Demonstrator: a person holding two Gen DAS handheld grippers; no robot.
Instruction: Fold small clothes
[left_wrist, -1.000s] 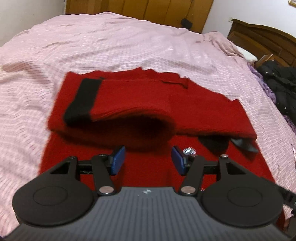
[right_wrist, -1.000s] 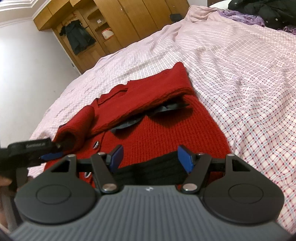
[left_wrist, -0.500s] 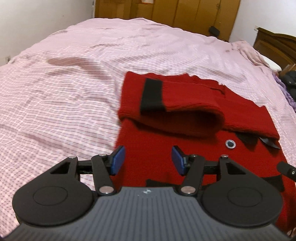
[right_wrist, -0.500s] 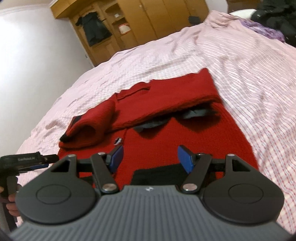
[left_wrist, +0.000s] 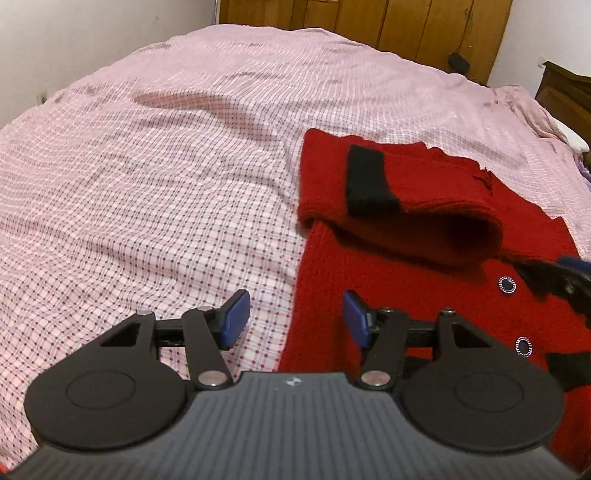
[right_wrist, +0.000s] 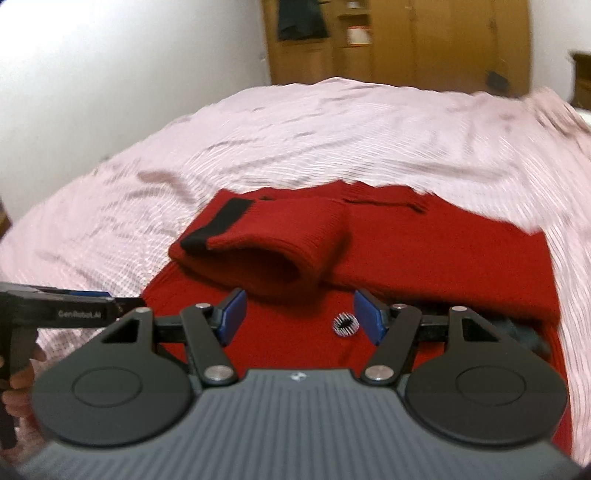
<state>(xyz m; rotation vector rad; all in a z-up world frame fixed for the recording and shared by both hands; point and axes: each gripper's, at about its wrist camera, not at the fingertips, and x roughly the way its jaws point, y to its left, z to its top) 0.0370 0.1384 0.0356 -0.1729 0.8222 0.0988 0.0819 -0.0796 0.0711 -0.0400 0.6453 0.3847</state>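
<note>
A small red knit cardigan (left_wrist: 424, 280) with black trim lies on the pink checked bedspread (left_wrist: 147, 184). Its sleeves are folded across the chest; the near sleeve with a black cuff (left_wrist: 367, 182) forms a roll. It also shows in the right wrist view (right_wrist: 424, 251), with a round button (right_wrist: 345, 324). My left gripper (left_wrist: 293, 317) is open and empty, over the cardigan's left edge. My right gripper (right_wrist: 301, 314) is open and empty, just above the cardigan's front below the rolled sleeve. The left gripper shows at the left edge of the right wrist view (right_wrist: 74, 306).
Wooden wardrobes (left_wrist: 369, 26) stand beyond the bed's far end. A dark wooden headboard (left_wrist: 569, 92) is at the far right. White wall (right_wrist: 129, 74) is to the left of the bed.
Both grippers have swung left. My left gripper has moved from over the cardigan's middle to its left edge. My right gripper has moved in toward the rolled sleeve. Both stayed open.
</note>
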